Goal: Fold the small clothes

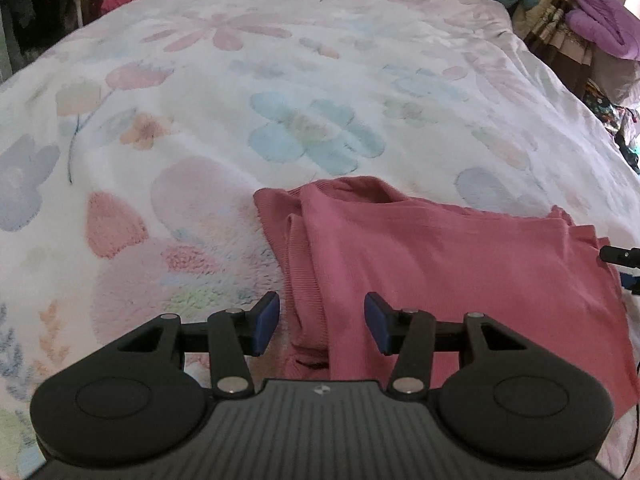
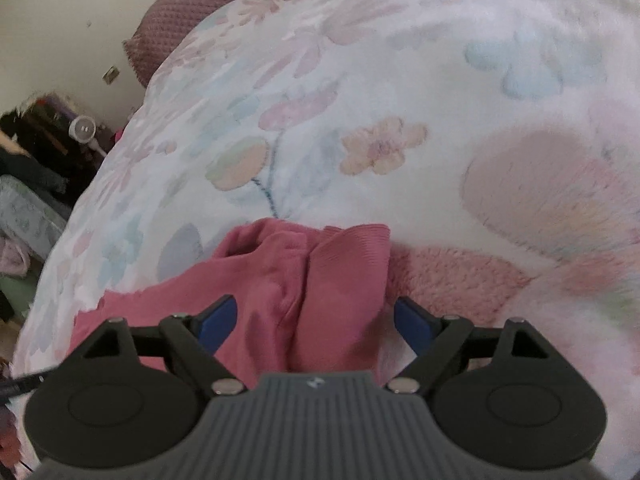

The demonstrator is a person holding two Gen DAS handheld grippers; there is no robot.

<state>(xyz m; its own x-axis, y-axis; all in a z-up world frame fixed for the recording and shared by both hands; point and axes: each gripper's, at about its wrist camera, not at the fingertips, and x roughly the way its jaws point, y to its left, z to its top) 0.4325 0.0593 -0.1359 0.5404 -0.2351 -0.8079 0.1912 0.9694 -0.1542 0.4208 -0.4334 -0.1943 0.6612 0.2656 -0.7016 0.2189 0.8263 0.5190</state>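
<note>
With the pink garment [image 1: 440, 264] lying part-folded near the bed's [image 1: 280, 80] near edge, our left tongs [image 1: 322, 326] and right tongs [image 2: 316, 326] are spread and empty, so we judge a re-grip on an edge comes next.

Garment [image 1: 440, 264]: plain rose-pink, ribbed edges. Blanket [image 1: 280, 92] ahead of tool: white, pastel floral print in pink, blue, peach. Tool pads [image 1: 267, 322]: blue; body black.
</note>
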